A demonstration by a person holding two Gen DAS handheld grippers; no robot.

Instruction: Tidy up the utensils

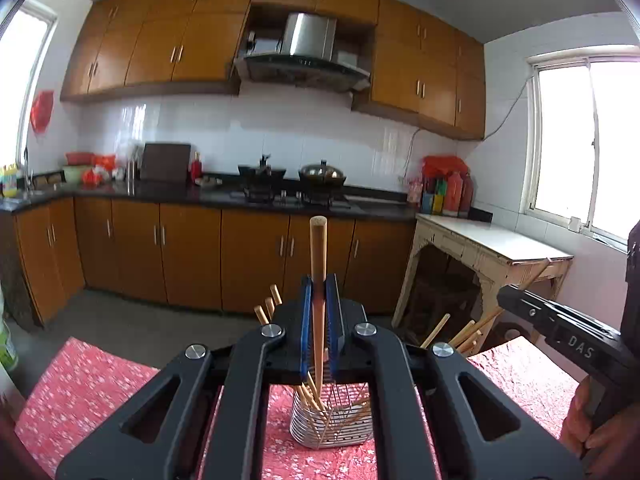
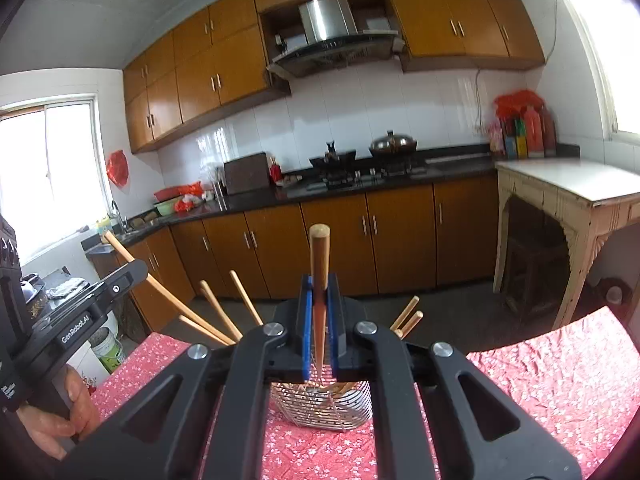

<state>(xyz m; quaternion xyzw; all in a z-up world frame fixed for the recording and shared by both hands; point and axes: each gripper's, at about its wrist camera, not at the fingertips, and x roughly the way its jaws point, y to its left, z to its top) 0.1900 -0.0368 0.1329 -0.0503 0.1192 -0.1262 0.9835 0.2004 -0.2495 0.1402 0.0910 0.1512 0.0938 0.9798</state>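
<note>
A wire utensil basket [image 1: 328, 424] stands on the red flowered tablecloth [image 1: 88, 392] and holds several wooden chopsticks. It also shows in the right wrist view [image 2: 324, 406]. My left gripper [image 1: 319, 292] is shut on one upright wooden chopstick [image 1: 318, 256], its lower end reaching into the basket. My right gripper [image 2: 319, 292] is shut on another upright wooden chopstick [image 2: 319, 256] above the basket. The right gripper's body shows at the right of the left view [image 1: 560, 328]; the left gripper's body shows at the left of the right view [image 2: 80, 312].
Behind the table is a kitchen with brown cabinets [image 1: 192, 256], a black counter with a stove and pots [image 1: 292, 192], and a white side table [image 1: 496, 244] at the right. Other chopsticks [image 2: 216, 308] lean outward from the basket.
</note>
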